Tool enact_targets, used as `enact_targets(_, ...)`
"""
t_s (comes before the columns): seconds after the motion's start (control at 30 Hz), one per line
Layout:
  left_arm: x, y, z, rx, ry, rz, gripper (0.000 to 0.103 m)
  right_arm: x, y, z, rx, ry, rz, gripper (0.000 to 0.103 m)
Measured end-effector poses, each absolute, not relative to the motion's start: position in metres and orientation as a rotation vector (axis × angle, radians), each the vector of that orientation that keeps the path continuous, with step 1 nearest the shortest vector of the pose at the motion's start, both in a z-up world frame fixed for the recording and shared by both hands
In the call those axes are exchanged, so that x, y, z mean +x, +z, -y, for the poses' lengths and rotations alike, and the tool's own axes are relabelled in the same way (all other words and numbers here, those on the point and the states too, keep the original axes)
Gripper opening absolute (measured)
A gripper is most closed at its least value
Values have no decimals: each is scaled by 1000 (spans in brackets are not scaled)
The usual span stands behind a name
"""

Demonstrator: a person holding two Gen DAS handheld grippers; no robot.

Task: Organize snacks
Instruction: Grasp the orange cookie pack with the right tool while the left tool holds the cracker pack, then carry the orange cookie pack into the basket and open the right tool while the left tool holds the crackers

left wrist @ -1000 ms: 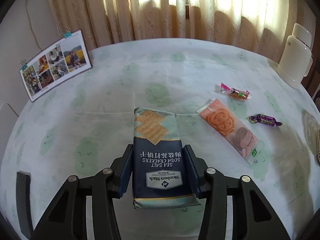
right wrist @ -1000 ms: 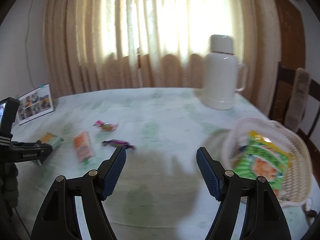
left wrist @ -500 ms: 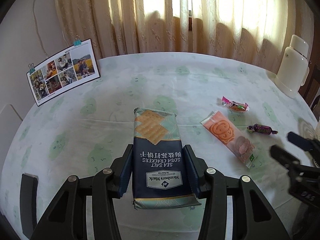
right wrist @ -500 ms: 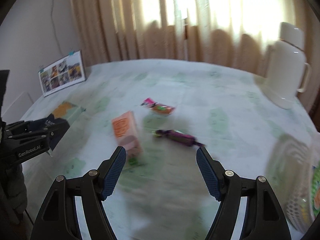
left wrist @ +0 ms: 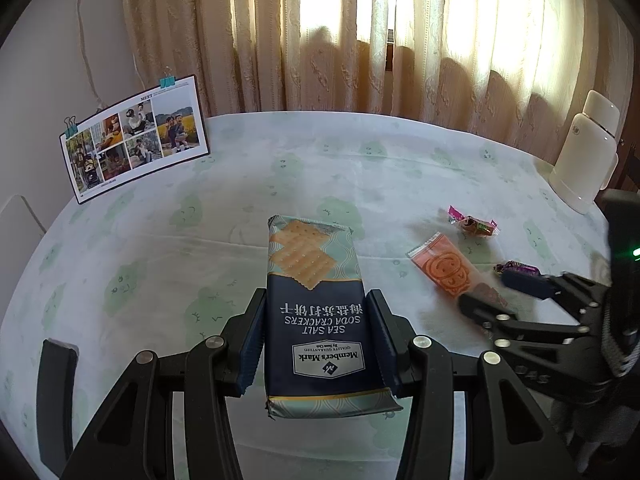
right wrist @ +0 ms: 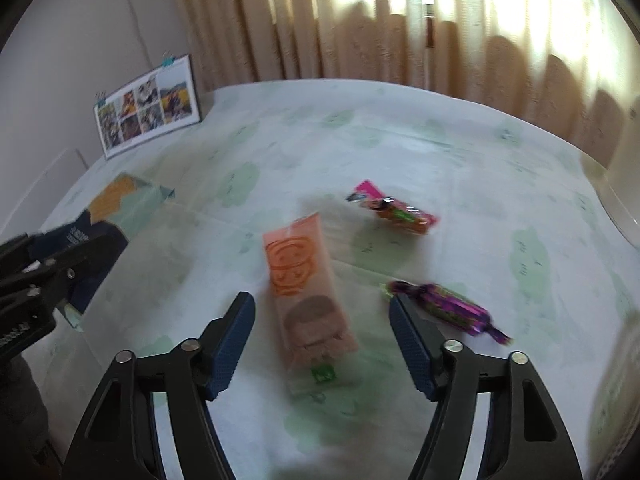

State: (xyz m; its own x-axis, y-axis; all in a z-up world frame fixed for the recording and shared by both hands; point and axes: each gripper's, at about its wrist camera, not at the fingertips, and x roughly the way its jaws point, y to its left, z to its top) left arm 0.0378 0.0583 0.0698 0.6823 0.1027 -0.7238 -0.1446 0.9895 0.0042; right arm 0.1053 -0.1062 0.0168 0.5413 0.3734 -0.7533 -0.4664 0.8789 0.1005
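Note:
My left gripper [left wrist: 316,340] is shut on a blue pack of sea salt soda crackers [left wrist: 316,304] and holds it above the table. My right gripper [right wrist: 322,344] is open, its fingers either side of an orange biscuit packet [right wrist: 306,284] lying on the tablecloth. The packet also shows in the left wrist view [left wrist: 448,270], with my right gripper [left wrist: 500,292] over its near end. A purple candy [right wrist: 448,308] lies just right of the right finger. A pink and orange candy [right wrist: 394,210] lies farther back.
A photo calendar [left wrist: 136,144] stands at the table's far left edge. A white thermos [left wrist: 586,164] stands at the far right. Curtains hang behind the round table [left wrist: 360,168]. A dark chair back [left wrist: 54,392] shows at the near left.
My right gripper has swung left and down from the basket side to the orange biscuit packet, and now shows in the left wrist view. My left gripper has lifted the crackers slightly.

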Motion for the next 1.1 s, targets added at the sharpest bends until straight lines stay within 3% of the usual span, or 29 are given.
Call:
enact_targets(0.07,38,70,-59,-59,139,-808,45,108,12,97,-151,504,-882,51)
enact_targets(0.33,38,70,-60,-63,138,-808,45,106,5,83,-235,460,-868,36)
enact_targets(1.1,36,67,-52,-82,81,-824,45,50,71,197,98,305,-700,36)
